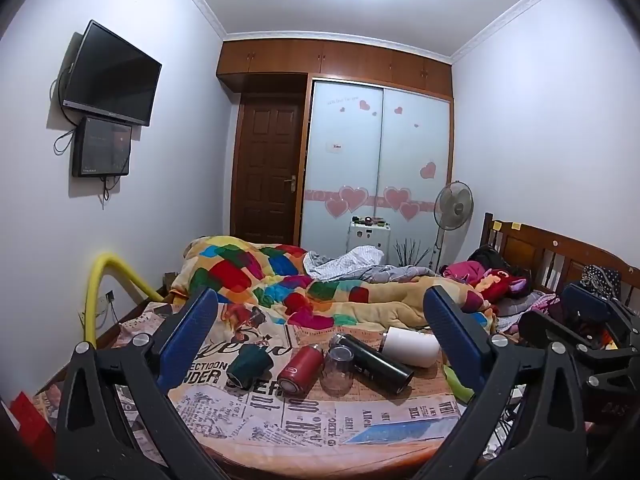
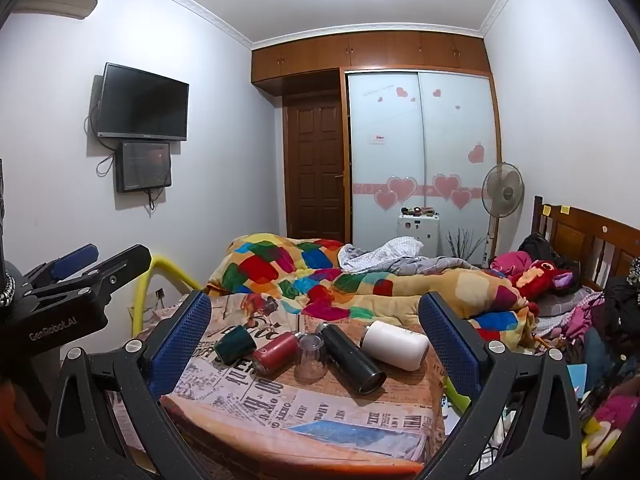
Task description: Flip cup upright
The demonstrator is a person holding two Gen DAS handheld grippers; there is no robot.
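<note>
Several cups and flasks lie on the newspaper-print cloth (image 1: 304, 416) on the bed. A dark green cup (image 1: 249, 365) (image 2: 235, 345) lies on its side at the left. A red flask (image 1: 299, 369) (image 2: 275, 354) lies next to it. A clear glass (image 1: 338, 369) (image 2: 311, 359) stands mouth down. A black flask (image 1: 374, 362) (image 2: 350, 357) and a white flask (image 1: 410, 345) (image 2: 396, 344) lie on their sides. My left gripper (image 1: 320, 332) is open and empty, short of the cups. My right gripper (image 2: 314, 330) is open and empty, also short of them.
A colourful quilt (image 1: 280, 280) is heaped behind the cups. Clothes and a wooden headboard (image 1: 560, 256) are at the right. A yellow padded rail (image 1: 100, 280) stands at the bed's left edge. The other gripper shows at the edge of each view (image 2: 80, 280) (image 1: 592, 320).
</note>
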